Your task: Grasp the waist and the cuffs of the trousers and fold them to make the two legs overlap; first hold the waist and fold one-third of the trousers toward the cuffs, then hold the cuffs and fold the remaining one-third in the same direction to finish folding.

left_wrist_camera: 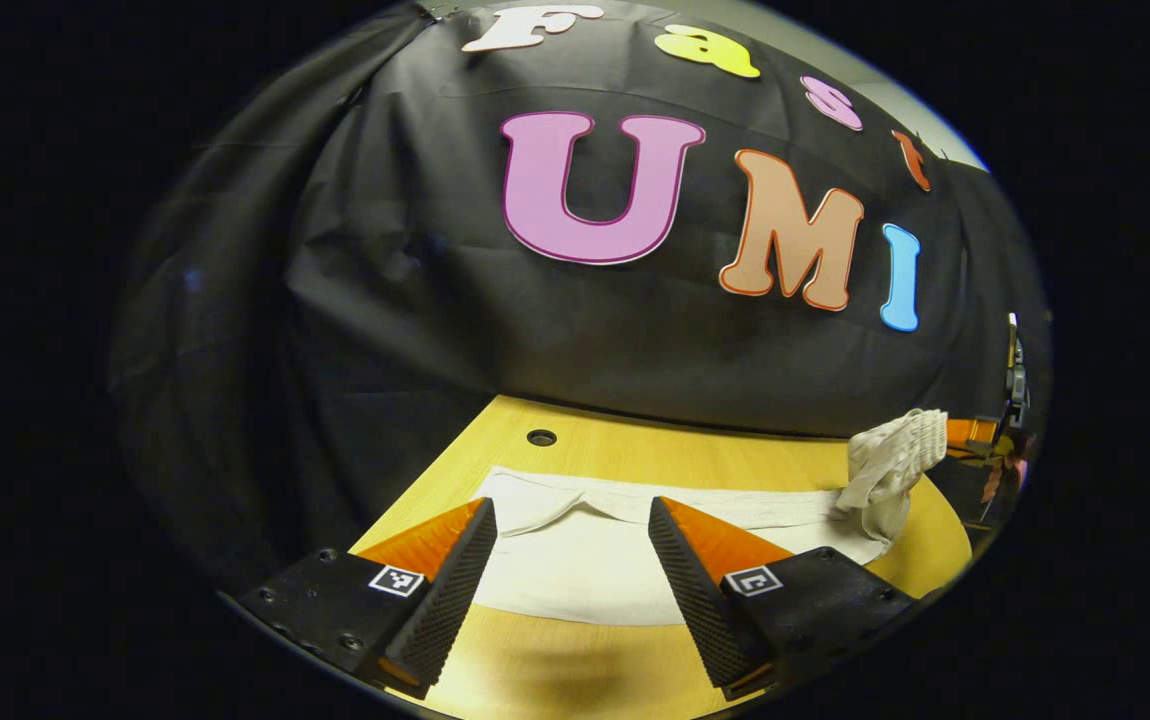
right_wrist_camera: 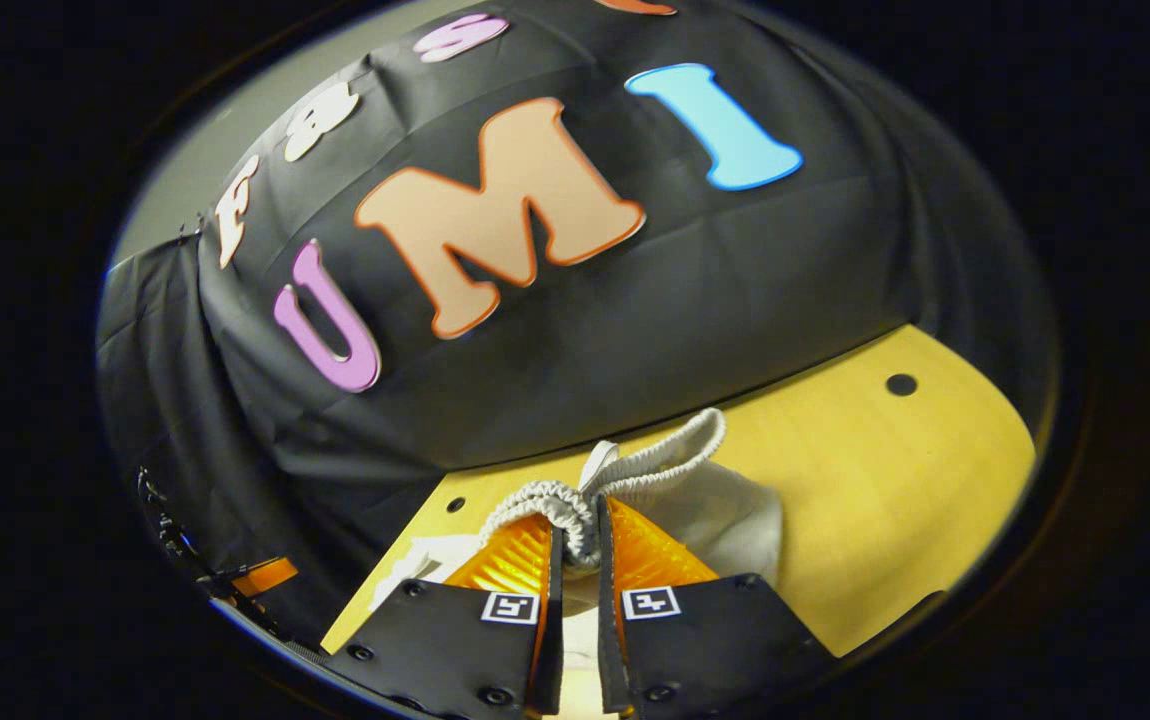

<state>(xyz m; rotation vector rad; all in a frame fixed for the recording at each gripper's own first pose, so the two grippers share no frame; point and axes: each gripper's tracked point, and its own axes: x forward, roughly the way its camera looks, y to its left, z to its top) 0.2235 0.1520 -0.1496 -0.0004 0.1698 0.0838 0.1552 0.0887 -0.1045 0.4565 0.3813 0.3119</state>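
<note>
The trousers [left_wrist_camera: 575,560] lie pale and flat across the desk [left_wrist_camera: 635,455], near its far edge by the black cloth wall [left_wrist_camera: 585,330], with one end lifted off the wood. That raised end is the elastic waist [right_wrist_camera: 575,505], gathered and pinched between the pressed-together fingers of the right gripper [right_wrist_camera: 575,560], presumably so it can be carried over toward the cuffs for a fold. In the left gripper view the same bunched waist [left_wrist_camera: 890,460] hangs above the desk's right end. The left gripper [left_wrist_camera: 570,560] hovers with its fingers spread wide over the cloth, gripping nothing; whether the part beneath is a cuff is hard to tell. Two small round holes [right_wrist_camera: 901,384] mark the bare desk, and nothing blocks the fold.
</note>
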